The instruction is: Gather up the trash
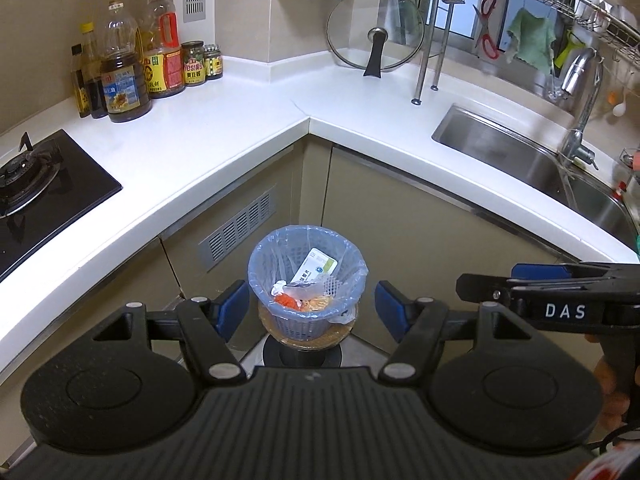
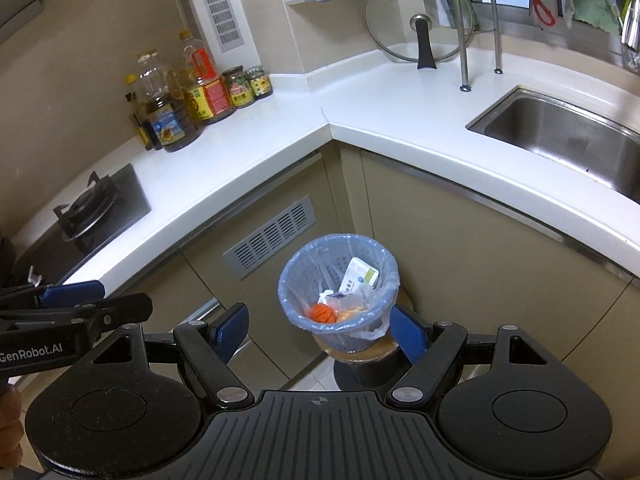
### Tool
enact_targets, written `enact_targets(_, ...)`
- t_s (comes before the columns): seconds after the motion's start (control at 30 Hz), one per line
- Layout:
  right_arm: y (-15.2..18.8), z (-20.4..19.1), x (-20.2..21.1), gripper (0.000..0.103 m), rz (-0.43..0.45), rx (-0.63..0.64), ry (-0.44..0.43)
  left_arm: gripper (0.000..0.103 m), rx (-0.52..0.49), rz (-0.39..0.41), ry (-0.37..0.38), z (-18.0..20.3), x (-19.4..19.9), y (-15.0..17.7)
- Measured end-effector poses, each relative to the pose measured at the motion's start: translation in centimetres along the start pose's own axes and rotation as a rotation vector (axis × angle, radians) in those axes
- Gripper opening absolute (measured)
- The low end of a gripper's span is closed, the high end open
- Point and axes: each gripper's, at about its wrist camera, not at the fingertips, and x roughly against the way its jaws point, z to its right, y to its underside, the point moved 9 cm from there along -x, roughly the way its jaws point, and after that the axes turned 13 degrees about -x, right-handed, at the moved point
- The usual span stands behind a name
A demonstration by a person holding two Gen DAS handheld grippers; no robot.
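Note:
A small mesh trash bin [image 1: 308,322] with a blue bag liner stands on a round stool below the counter corner; it also shows in the right wrist view [image 2: 294,280]. Inside lie a white-green medicine box [image 1: 316,266], crumpled wrappers and orange scraps [image 2: 322,313]. My left gripper [image 1: 312,312] is open and empty, above the bin. My right gripper [image 2: 320,332] is open and empty, above and just in front of the bin. Each gripper shows in the other's view, the right one [image 1: 520,280] from the side and the left one [image 2: 80,296] from the side.
A white L-shaped counter [image 1: 240,132] wraps the corner. Oil bottles and jars [image 1: 128,72] stand at the back left, a gas hob [image 1: 36,184] at the left, a glass pot lid [image 1: 376,32] at the back, a steel sink [image 1: 520,160] with tap at the right.

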Motion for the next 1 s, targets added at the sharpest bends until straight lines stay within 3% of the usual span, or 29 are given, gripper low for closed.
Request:
enact_targets(0.33,0.2,-1.7,1.0,0.077,0.029,0.033,0.004,0.068,-0.006,0.02,0.002,-0.4,0.9,-0.1)
enact_targets(1.0,-0.1,-1.0,0.8,0.077,0.03,0.024,0.014,0.068,-0.017,0.016,0.018,0.0,0.4,-0.3)
